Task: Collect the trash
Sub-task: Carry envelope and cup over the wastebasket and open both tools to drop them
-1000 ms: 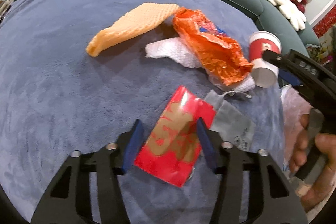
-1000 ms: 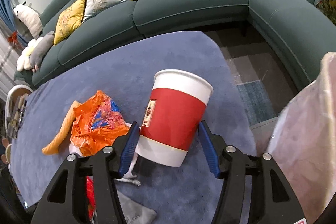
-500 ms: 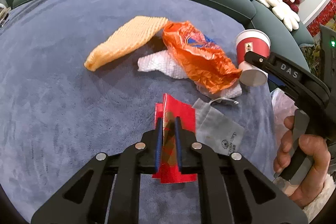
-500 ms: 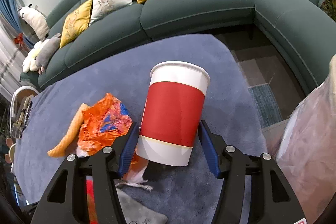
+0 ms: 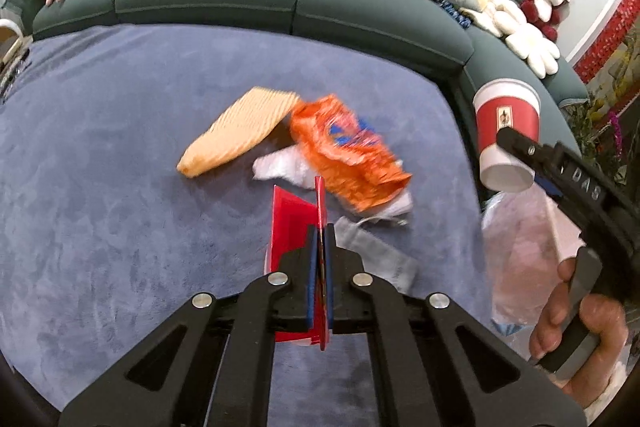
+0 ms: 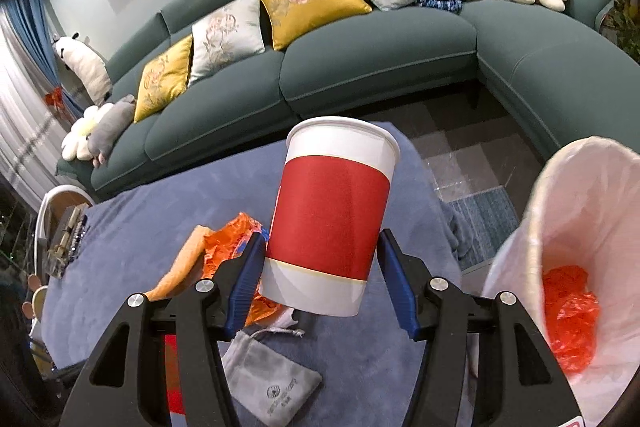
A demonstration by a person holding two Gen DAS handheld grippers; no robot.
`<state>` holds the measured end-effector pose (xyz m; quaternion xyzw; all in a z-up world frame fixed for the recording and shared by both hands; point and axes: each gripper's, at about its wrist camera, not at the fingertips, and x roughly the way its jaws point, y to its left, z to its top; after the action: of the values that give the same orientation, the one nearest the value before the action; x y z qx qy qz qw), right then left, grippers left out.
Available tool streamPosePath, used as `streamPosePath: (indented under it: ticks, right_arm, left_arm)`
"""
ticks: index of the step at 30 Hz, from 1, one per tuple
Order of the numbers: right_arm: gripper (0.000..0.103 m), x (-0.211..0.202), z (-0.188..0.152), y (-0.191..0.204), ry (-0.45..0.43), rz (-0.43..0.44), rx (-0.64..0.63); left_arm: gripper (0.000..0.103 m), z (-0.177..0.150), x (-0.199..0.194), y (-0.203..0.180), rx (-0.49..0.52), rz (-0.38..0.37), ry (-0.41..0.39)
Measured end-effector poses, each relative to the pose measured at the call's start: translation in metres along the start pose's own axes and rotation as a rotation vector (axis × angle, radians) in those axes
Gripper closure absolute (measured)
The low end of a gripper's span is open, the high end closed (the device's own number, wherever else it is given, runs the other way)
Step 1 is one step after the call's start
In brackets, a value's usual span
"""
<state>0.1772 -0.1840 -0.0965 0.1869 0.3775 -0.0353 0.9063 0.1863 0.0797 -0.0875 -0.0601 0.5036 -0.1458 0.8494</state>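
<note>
My left gripper (image 5: 319,239) is shut on a flat red packet (image 5: 290,223), folded upright between the blue pads and lifted off the blue cloth. My right gripper (image 6: 322,255) is shut on a red-and-white paper cup (image 6: 330,215), held tilted in the air; the same cup (image 5: 506,131) shows at the right of the left wrist view. On the cloth lie an orange crumpled bag (image 5: 344,151), a pale orange foam sleeve (image 5: 240,131), white crumpled plastic (image 5: 280,167) and a grey drawstring pouch (image 6: 272,383). A bin lined with a white bag (image 6: 560,227) stands at the right, with orange trash (image 6: 572,311) inside.
A blue cloth-covered table (image 5: 100,167) carries the trash. A dark green curved sofa (image 6: 360,63) with cushions and plush toys runs behind it. A hand (image 5: 576,311) holds the right gripper's handle. Small items sit at the table's far left edge (image 6: 68,239).
The left jaws closed on the red packet, folding it upright, and lifted it off the cloth. The right gripper rose with the cup, and the lined bin came into view.
</note>
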Motion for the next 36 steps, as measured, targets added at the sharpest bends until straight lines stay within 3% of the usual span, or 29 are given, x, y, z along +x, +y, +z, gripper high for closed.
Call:
streamPosePath:
  ticks: [6, 12, 23, 36]
  right_arm:
    - [0.047, -0.037, 0.002, -0.018, -0.051, -0.012, 0.013]
    - [0.047, -0.075, 0.0, -0.053, -0.094, -0.043, 0.046]
    - [0.047, -0.133, -0.022, -0.14, -0.137, -0.13, 0.131]
    - [0.047, -0.152, -0.041, -0.199, -0.143, -0.206, 0.209]
  left_arm:
    - [0.1, 0.01, -0.02, -0.046, 0.055, -0.046, -0.046]
    - [0.1, 0.015, -0.032, -0.117, 0.15, -0.123, -0.079]
    - [0.1, -0.005, -0.025, -0.239, 0.323, -0.216, -0.059]
    - [0.1, -0.026, -0.001, -0.312, 0.438, -0.264, -0.001]
